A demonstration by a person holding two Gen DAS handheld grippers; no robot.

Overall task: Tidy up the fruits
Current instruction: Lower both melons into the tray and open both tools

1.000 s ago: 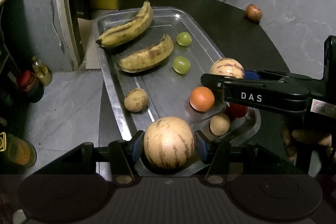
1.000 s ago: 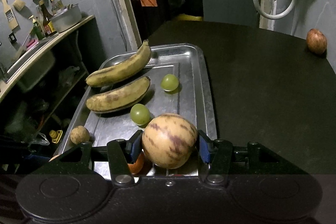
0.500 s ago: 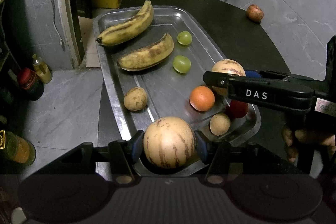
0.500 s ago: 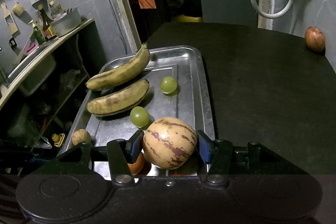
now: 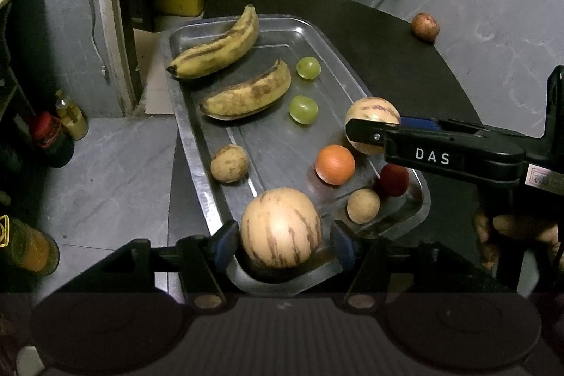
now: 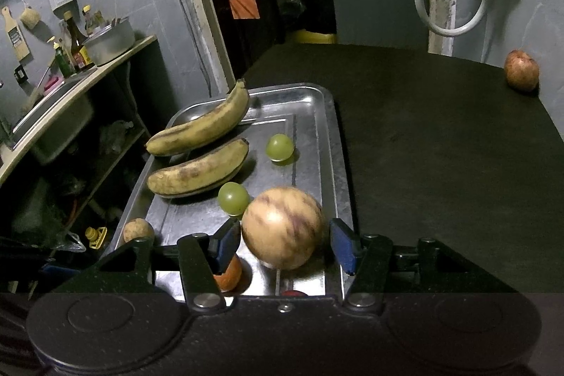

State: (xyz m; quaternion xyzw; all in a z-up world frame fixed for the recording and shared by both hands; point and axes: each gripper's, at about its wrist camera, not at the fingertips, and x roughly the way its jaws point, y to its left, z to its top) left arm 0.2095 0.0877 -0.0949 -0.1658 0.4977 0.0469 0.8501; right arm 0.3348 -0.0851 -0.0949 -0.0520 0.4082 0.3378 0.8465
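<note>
Both jaws opening: left gripper (image 5: pixel 281 244) and right gripper (image 6: pixel 283 244) each released around a striped melon (image 5: pixel 281 228) on the tray (image 5: pixel 197 143).

White capitals "DAS" stood on the black side of the right gripper (image 5: pixel 373 129), which reached in from the right above the metal tray (image 5: pixel 197 143). Behind those letters, farther from the tray, a small white sticker (image 5: pixel 544 179) carried print too small to be read. Off the tray's left side, a bottle's yellow label (image 5: pixel 3 231) showed only an illegible fragment. No other text was legible.
</note>
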